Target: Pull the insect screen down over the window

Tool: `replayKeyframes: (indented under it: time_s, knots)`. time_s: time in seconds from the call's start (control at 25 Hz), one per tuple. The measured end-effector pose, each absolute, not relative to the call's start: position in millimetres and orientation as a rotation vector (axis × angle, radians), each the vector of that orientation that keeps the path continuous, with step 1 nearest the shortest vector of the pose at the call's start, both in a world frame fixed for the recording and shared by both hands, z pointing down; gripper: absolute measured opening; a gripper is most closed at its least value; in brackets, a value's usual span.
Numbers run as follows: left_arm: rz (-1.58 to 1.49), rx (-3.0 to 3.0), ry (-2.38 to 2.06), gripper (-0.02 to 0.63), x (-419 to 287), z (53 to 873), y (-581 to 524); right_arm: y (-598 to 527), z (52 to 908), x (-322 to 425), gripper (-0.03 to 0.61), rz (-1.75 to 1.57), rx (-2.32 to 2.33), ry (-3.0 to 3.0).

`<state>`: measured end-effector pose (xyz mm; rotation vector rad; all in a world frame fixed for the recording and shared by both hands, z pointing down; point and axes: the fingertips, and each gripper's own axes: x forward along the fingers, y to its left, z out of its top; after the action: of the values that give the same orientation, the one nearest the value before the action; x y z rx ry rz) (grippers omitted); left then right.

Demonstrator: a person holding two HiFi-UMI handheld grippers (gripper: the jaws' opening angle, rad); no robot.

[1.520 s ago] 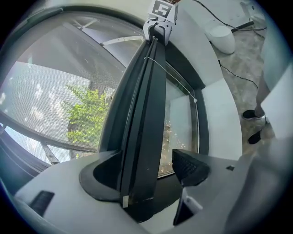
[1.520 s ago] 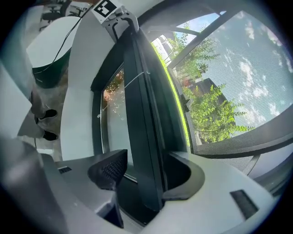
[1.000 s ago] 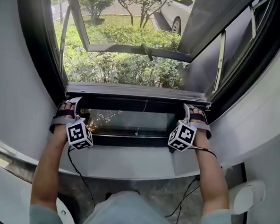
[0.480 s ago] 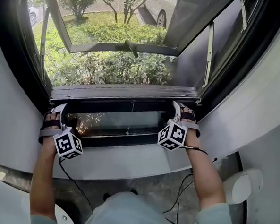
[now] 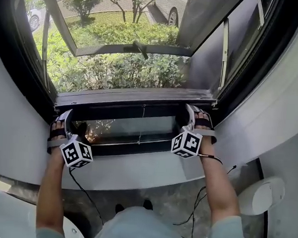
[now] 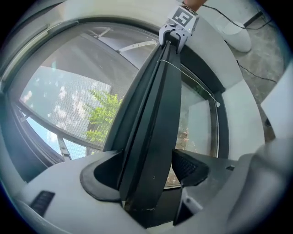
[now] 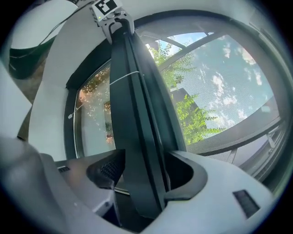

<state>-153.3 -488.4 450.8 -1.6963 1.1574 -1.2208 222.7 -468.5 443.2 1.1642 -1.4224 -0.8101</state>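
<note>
The insect screen's dark bottom bar [image 5: 139, 110] lies low across the window, just above the fixed lower pane [image 5: 133, 129]. Grey mesh [image 7: 229, 91] stretches above the bar, also seen as mesh [image 6: 68, 91] in the left gripper view. My left gripper [image 5: 66, 117] is at the bar's left end, and the bar [image 6: 151, 137] fills its jaws with both pads against it. My right gripper [image 5: 190, 112] is at the right end. Its jaws have just been opening: the bar [image 7: 137, 137] is still between them, and one pad [image 7: 107, 169] stands off it. A thin white pull cord [image 5: 141, 124] hangs from the bar's middle.
The outer sash [image 5: 128, 48] is swung open over bushes. A white curved sill [image 5: 135, 171] runs under the window, with white walls on both sides. White rounded seats [image 5: 265, 196] [image 5: 7, 213] and black cables [image 5: 84, 192] are on the floor below.
The head view has swung a little. Both grippers stay at the ends of the bar, and the bar keeps its low place above the lower pane.
</note>
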Motion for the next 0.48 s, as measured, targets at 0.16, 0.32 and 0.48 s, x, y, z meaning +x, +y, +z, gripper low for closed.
replayKeyframes:
  time_s: [0.16,0.32,0.48]
  knots:
    - [-1.203,-1.739,1.197,0.356,-153,447,-488,-468,440,220,0.281,-0.757,1.181,-1.457]
    - [-1.165,-1.791,1.24,0.356,-152,444,-482,-460,428,219,0.281,-0.717,1.254,-1.502]
    - [-0.963,-2.024,1.37,0.346,-143,429,-462,-439,408,215,0.279,-0.593,1.443,-1.667]
